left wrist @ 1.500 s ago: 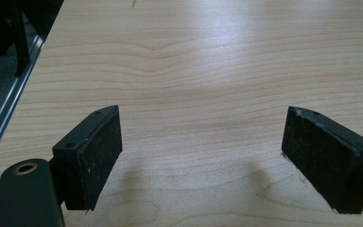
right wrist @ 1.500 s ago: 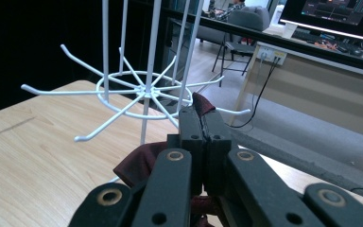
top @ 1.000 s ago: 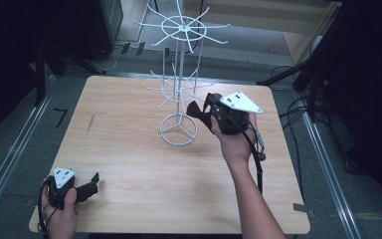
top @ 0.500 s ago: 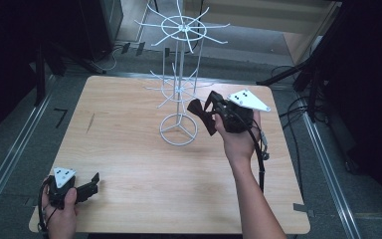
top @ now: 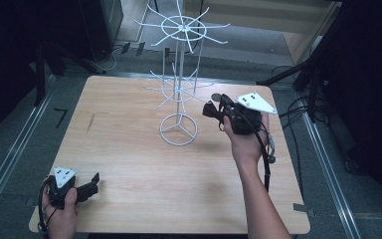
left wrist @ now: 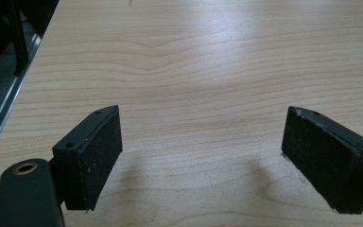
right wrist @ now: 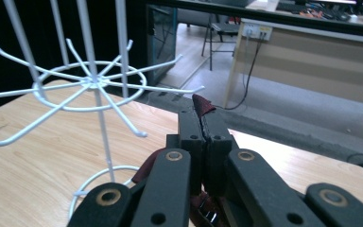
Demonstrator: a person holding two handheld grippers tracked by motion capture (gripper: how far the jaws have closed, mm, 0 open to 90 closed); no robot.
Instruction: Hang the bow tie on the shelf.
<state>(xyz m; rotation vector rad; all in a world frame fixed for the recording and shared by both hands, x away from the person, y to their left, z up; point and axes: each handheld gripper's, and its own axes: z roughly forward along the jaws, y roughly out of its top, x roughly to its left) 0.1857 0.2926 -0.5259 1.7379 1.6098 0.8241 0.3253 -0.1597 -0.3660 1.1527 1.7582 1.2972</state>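
High view: above my side, facing forward and down over the whole table (top: 129, 199), far off. Left gripper view: along my jaws, low and close over the tabletop. Right gripper view: raised, facing the rack (right wrist: 92, 82) (near); the high view shares that rack (top: 179, 94).

A pale wooden table (top: 129, 164) fills the middle of the frame, with grey floor rails (top: 10, 159) down its left side, black cables (top: 298, 107) at right, and a desk (right wrist: 312, 66) beyond at upper right.
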